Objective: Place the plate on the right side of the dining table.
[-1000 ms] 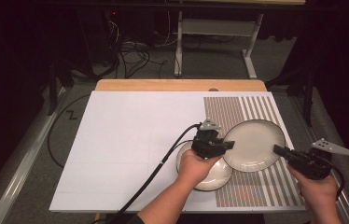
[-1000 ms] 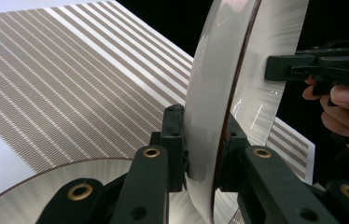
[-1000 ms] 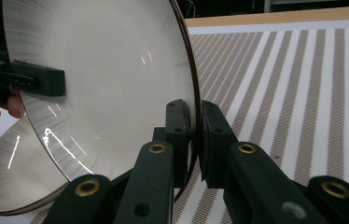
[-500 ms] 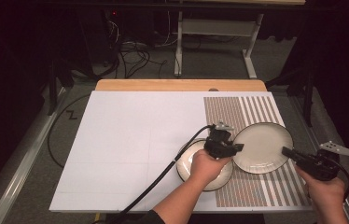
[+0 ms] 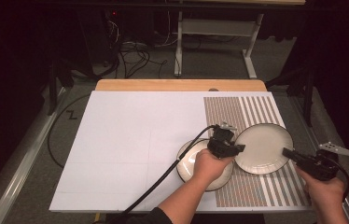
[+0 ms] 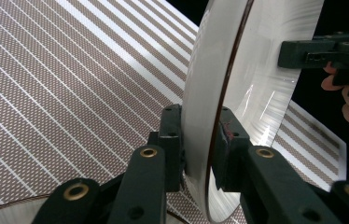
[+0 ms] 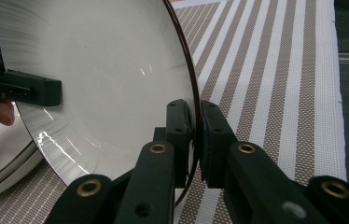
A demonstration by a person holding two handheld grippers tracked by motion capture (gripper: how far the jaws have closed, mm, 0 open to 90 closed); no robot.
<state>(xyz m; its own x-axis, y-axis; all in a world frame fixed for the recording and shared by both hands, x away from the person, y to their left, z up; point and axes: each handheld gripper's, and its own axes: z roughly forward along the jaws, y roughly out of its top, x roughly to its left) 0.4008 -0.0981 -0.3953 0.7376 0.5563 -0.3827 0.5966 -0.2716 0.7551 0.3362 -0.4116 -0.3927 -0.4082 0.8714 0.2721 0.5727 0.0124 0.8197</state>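
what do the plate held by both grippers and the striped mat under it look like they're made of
Plate: probably glazed ceramic, though glossy melamine can't be ruled out. It is off-white with a thin dark rim line, and sharp light glints run across its smooth face. Striped mat: looks like woven vinyl or a similar mesh. It is matte, and tiny brown-and-white weave dots show inside each stripe.

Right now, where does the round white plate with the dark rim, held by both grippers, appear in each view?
High view: round white plate with the dark rim, right of centre on the striped mat.
Left gripper view: plate edge-on, upper right.
Right gripper view: plate, upper left.
Shared landmark: the striped mat.
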